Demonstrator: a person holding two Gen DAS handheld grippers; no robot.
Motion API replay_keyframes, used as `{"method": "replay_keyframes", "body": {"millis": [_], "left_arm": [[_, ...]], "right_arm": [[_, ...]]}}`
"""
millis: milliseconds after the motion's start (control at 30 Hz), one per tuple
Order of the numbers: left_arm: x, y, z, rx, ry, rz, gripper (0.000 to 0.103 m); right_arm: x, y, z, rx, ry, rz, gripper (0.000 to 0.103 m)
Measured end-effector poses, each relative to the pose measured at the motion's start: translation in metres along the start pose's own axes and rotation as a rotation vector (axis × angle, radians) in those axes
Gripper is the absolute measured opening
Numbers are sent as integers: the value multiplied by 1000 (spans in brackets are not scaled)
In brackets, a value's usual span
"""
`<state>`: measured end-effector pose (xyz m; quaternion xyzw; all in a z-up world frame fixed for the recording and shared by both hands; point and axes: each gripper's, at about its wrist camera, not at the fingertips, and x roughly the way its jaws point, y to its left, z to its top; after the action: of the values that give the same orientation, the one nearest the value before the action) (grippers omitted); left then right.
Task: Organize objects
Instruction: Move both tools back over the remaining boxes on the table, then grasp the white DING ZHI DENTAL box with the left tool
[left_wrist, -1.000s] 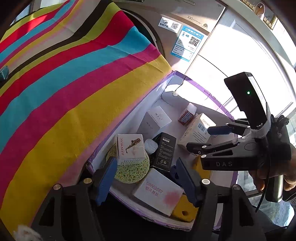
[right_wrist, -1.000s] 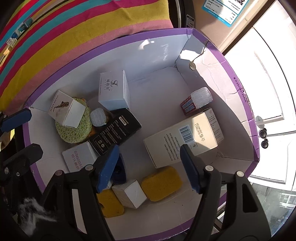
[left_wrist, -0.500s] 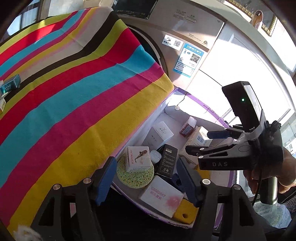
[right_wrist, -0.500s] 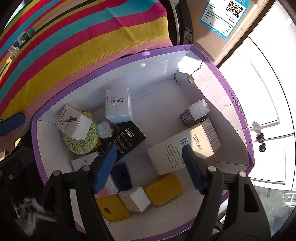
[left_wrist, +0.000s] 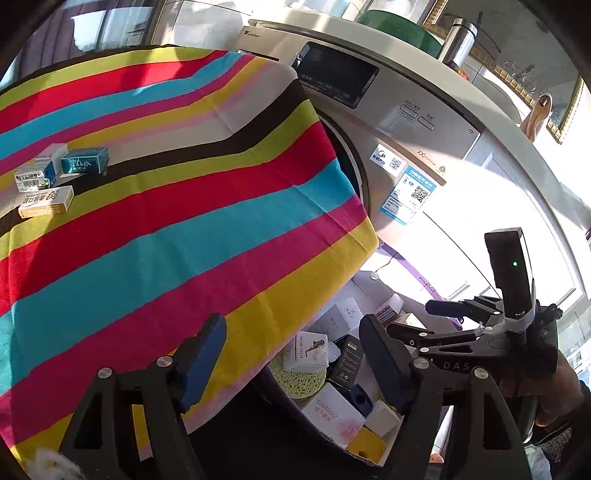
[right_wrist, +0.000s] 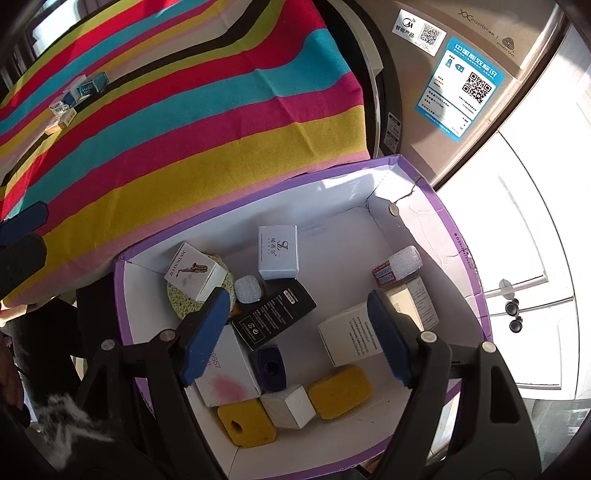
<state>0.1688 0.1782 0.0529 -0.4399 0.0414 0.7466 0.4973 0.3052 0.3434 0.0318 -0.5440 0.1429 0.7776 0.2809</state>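
A purple-rimmed cardboard box (right_wrist: 332, 203) with white walls holds several items. Among them are a black carton (right_wrist: 273, 317), a long white carton (right_wrist: 351, 339), a saxophone-print box (right_wrist: 195, 273) on a green sponge and two yellow sponges (right_wrist: 340, 391). My right gripper (right_wrist: 297, 332) hangs above the box, jaws opening, nothing between its pads. My left gripper (left_wrist: 291, 356) hovers over the corner of the striped cloth (left_wrist: 166, 221), jaws opening too, also empty. Several small medicine boxes (left_wrist: 85, 160) lie on the cloth at the far left. The right gripper (left_wrist: 424, 317) also shows in the left wrist view, above the box.
A front-loading washing machine (left_wrist: 369, 92) stands behind the cloth-covered table and the box. Bright glass doors (right_wrist: 517, 258) lie to the right of the box. A person's hand (left_wrist: 535, 387) holds the right gripper's handle.
Both grippers have lifted away from the box and their jaws stand wider. The left one tilted up toward the striped table, bringing the small medicine boxes into view.
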Motion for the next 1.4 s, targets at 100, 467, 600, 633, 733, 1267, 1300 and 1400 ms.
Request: {"method": "replay_keyframes", "body": {"millis": [100,467,600,633,733,1267,1300,1400], "left_arm": [[-13,24,9,-55,-38,40,77],[-47,141,49,-224,-144,306,86],[-37,172,69,-227,-111,357,87],[-33,179,72,-223,-100,369,87],[-19,195,83,-211,-60,404,87],[29,214,103,-107,56,469,87],[30,216,104,-103,56,467,87],[33,218,103,-90,59,465,84]], "right_arm": [[2,3,12,-20,-43,6,80],[7,44,50,-73,-123,128,81],[7,63,64,-95,-153,180,81],[7,68,68,-93,-162,194,81],[6,81,79,-82,-187,236,81],[20,130,132,-83,-226,339,87],[21,133,136,-85,-229,339,87],[24,141,146,-90,-235,341,88]]}}
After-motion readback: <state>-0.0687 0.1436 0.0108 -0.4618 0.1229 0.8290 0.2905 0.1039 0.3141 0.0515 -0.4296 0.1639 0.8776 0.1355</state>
